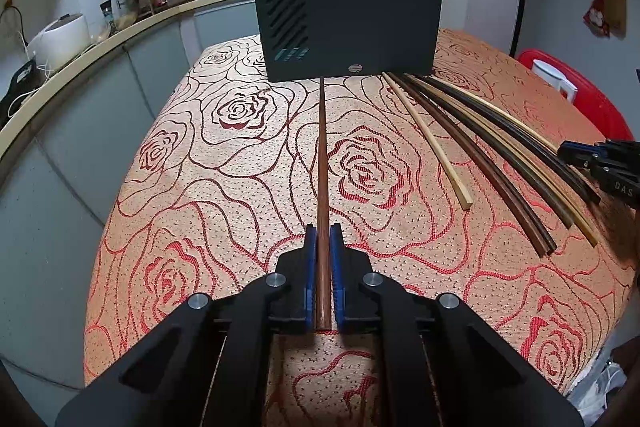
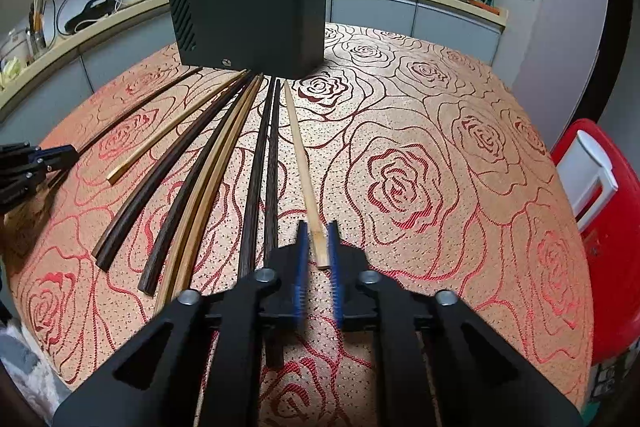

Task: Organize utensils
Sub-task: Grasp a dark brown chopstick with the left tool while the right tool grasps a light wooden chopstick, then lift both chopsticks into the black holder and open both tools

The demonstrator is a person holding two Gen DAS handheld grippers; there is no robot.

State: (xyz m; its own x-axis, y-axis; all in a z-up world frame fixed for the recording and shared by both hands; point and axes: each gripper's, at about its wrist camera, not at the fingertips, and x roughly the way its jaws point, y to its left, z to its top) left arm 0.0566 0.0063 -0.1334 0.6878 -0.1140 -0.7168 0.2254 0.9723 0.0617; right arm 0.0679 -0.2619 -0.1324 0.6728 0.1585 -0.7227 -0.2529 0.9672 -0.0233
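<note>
- Left wrist view: left tongs (image 1: 323,227) closed on a reddish-brown chopstick (image 1: 322,163); blue pads (image 1: 310,267) press it from both sides.
- That chopstick runs straight ahead over the rose-pattern tabletop (image 1: 208,195), far tip reaching the foot of the black holder (image 1: 348,27).
- Holder stands upright at the far end of the tabletop, slotted vent on its left face.
- Loose chopsticks (image 1: 480,155) fan out on the cloth to the right, dark and pale mixed, tips pointing toward the holder.
- Right tongs (image 1: 600,163) show at the right edge, beside the outermost dark sticks.
- Red stool (image 1: 592,99) with a white jug beyond the tabletop's right edge.
- Right wrist view: right tongs (image 2: 318,227) narrowed around the near end of a pale chopstick (image 2: 302,155); pads blurred, cannot tell from the picture alone whether they touch it, but the gap is about stick-wide and the tongs read as closed on it.
- Pale stick lies on the cloth, tip toward the holder (image 2: 256,15).
- Two dark chopsticks (image 2: 262,163) lie just left of it, parallel; one passes under the tongs.
- More sticks (image 2: 168,195) fan further left.
- Left tongs (image 2: 36,163) at the left edge, over the leftmost dark stick.
</note>
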